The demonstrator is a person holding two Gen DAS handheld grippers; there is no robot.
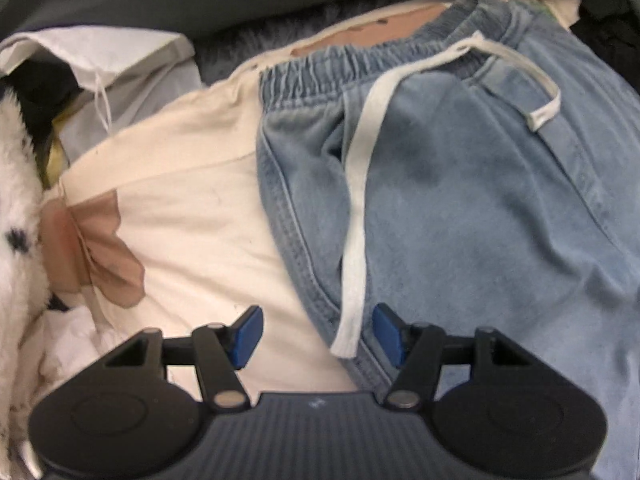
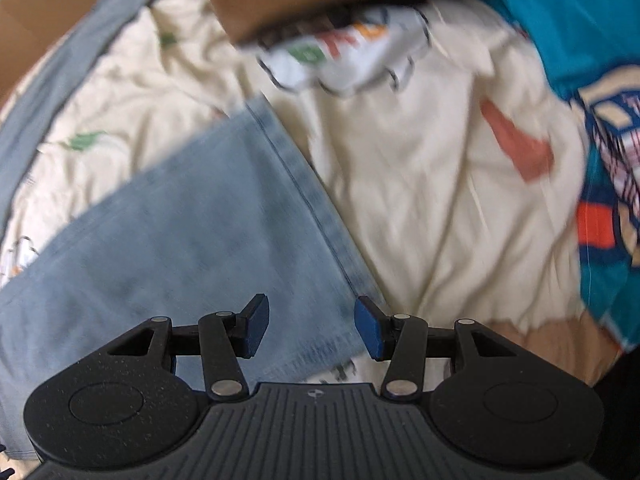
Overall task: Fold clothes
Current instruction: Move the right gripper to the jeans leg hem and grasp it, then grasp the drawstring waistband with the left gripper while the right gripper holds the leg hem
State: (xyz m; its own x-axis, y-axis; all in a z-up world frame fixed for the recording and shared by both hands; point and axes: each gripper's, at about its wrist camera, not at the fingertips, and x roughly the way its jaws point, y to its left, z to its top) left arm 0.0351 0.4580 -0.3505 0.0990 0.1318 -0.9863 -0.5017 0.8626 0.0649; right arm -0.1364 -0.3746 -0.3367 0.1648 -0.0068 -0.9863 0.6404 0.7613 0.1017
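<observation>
A: Jeans (image 1: 460,208) flat on cream sheet (image 1: 192,208). Left gripper (image 1: 318,336) released over side seam, below waistband (image 1: 360,64).
B: Right gripper (image 2: 312,328) released over hem (image 2: 320,356). Pinch both layers, lift evenly.

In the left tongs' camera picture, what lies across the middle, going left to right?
White fluffy fabric with black spots → cream cloth with a tan patch → white drawstring → light blue denim trousers.
</observation>
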